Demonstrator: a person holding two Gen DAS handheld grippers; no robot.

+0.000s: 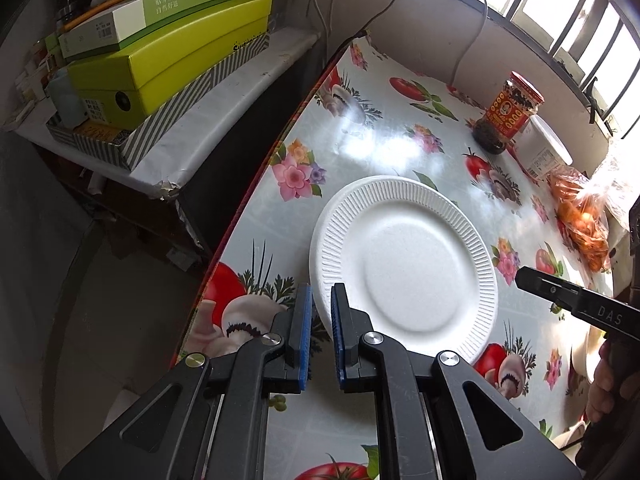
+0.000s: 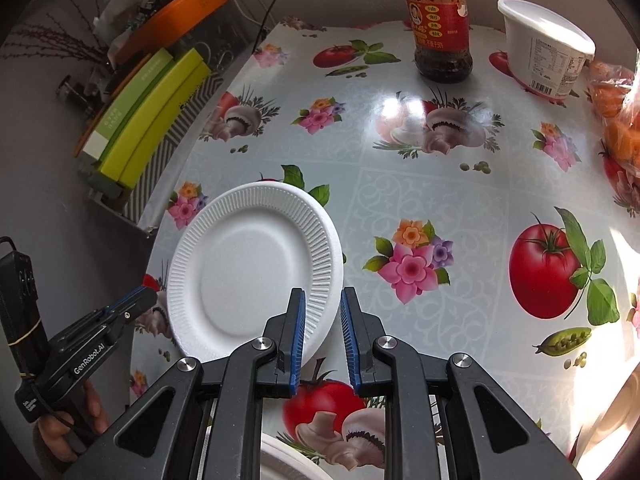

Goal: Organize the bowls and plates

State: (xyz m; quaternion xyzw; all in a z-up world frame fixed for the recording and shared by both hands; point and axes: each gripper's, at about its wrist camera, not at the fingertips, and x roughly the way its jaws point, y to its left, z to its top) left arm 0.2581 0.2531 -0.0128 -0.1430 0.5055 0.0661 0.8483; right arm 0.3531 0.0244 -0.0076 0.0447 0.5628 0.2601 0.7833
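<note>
A white foam plate (image 1: 408, 264) (image 2: 248, 268) with a ribbed rim lies on the flower-and-tomato tablecloth (image 1: 360, 136) (image 2: 400, 184) near the table's left edge. My left gripper (image 1: 320, 304) (image 2: 146, 296) is shut on the plate's near-left rim, which shows white between the blue pads. My right gripper (image 2: 323, 312) (image 1: 520, 276) hovers shut by the plate's right side with nothing held; the left wrist view shows its tip apart from the rim. Another white rim (image 2: 280, 456) peeks out under my right gripper.
A red-labelled sauce jar (image 1: 510, 112) (image 2: 442, 28), a white tub (image 2: 544, 48) and a bag of oranges (image 1: 580, 220) stand along the back and right. Green boxes (image 1: 168, 60) sit on a lower shelf beyond the left table edge. A hand (image 2: 60, 436) holds each gripper.
</note>
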